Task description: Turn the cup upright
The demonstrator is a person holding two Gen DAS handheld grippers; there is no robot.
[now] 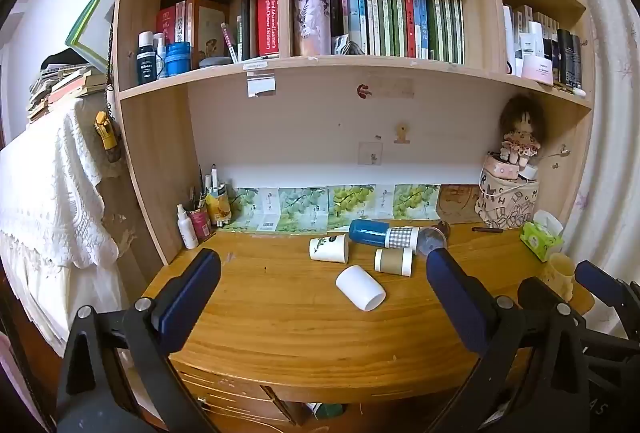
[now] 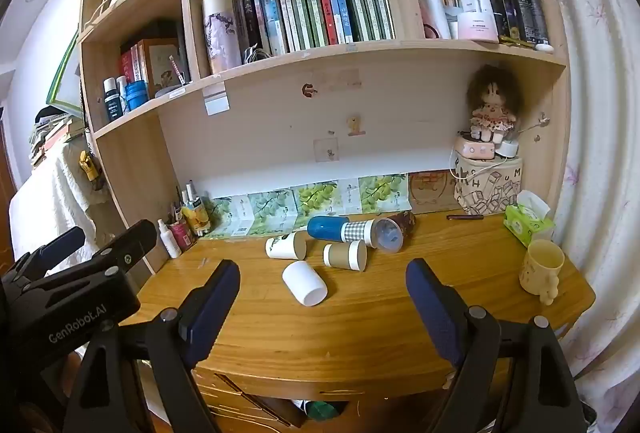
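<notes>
Several cups lie on their sides on the wooden desk (image 1: 280,321). A plain white cup (image 1: 361,288) (image 2: 305,283) lies nearest, mouth toward me and to the right. Behind it lie a brown-sleeved cup (image 1: 394,261) (image 2: 345,254), a white cup with a leaf print (image 1: 329,248) (image 2: 285,245), a checked cup (image 1: 402,237) (image 2: 360,232) and a blue cylinder (image 1: 368,232) (image 2: 327,227). My left gripper (image 1: 324,277) is open and empty, in front of the cups. My right gripper (image 2: 323,283) is open and empty, also short of them.
A yellow mug (image 2: 543,269) stands upright at the desk's right edge, beside a green tissue pack (image 2: 527,219). A pen holder and bottles (image 2: 184,223) stand at the back left. A printed bag with a doll (image 2: 489,189) stands at the back right. Bookshelves hang overhead.
</notes>
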